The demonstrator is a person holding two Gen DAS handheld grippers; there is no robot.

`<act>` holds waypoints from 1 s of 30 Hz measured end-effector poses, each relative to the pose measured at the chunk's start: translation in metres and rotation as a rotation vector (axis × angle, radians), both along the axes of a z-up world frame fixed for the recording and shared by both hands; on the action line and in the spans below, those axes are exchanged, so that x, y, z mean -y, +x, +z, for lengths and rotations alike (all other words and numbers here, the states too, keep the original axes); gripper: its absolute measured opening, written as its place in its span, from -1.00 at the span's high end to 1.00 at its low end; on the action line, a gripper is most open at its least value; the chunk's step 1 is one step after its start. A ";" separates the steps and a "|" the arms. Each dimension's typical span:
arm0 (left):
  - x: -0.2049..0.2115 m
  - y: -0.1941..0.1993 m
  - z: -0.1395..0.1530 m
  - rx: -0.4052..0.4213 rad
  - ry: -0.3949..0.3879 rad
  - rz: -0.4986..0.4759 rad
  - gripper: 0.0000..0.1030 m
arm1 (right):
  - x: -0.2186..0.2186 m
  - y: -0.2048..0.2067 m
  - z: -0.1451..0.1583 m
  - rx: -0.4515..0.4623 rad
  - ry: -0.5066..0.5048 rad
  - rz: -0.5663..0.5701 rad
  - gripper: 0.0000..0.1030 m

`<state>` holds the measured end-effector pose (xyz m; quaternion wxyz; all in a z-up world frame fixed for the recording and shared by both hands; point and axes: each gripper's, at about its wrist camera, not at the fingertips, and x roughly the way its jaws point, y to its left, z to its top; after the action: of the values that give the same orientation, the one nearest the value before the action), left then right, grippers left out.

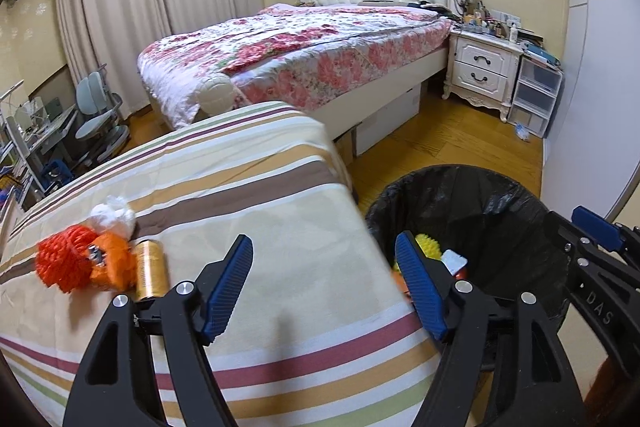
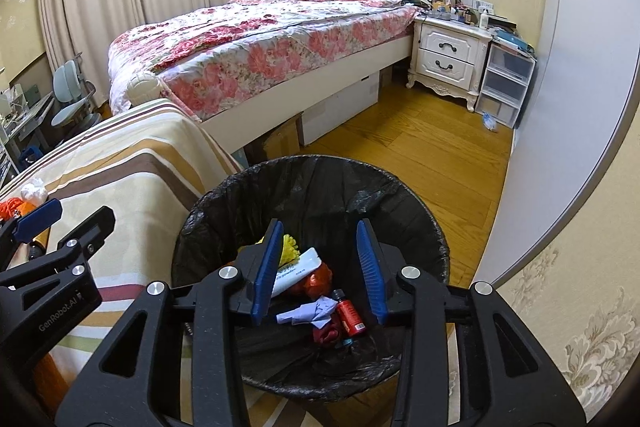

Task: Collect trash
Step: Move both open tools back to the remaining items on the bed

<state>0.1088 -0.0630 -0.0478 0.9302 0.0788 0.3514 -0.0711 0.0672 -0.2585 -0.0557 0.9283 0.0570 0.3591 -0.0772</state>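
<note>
My left gripper (image 1: 324, 243) stands open with nothing between its pads, over the right edge of the striped tablecloth (image 1: 260, 187). To its left on the cloth lie an orange net bundle (image 1: 60, 263), a gold can (image 1: 150, 269) and a white crumpled wad (image 1: 114, 217). My right gripper (image 2: 319, 227) is open and holds nothing above the black-lined bin (image 2: 224, 195). Down in the bin are a white tube (image 2: 300, 267), a yellow spiky ball (image 2: 290, 247), purple paper (image 2: 308, 313) and a small red bottle (image 2: 350, 313). The bin (image 1: 460, 175) also shows to the right of the left gripper.
A bed with a floral quilt (image 2: 260, 43) stands behind the table, with boxes (image 2: 340, 107) under it. A white nightstand (image 2: 448, 59) and plastic drawers (image 2: 506, 83) line the far wall. Wood floor (image 2: 420, 155) lies beyond the bin. A desk chair (image 1: 100, 107) is at far left.
</note>
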 end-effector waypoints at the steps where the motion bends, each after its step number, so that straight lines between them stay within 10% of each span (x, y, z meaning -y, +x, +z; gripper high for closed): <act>1: -0.006 -0.002 0.000 -0.001 -0.002 0.010 -0.40 | -0.005 -0.001 0.000 0.001 0.005 0.011 0.24; 30: -0.190 -0.036 -0.005 -0.039 -0.008 0.339 -0.47 | -0.167 -0.006 0.003 -0.039 0.002 0.327 0.13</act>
<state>0.0726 0.1270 -0.0529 0.9222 0.0133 0.3773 0.0840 0.0612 -0.0917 -0.0525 0.9213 -0.0029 0.3817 0.0742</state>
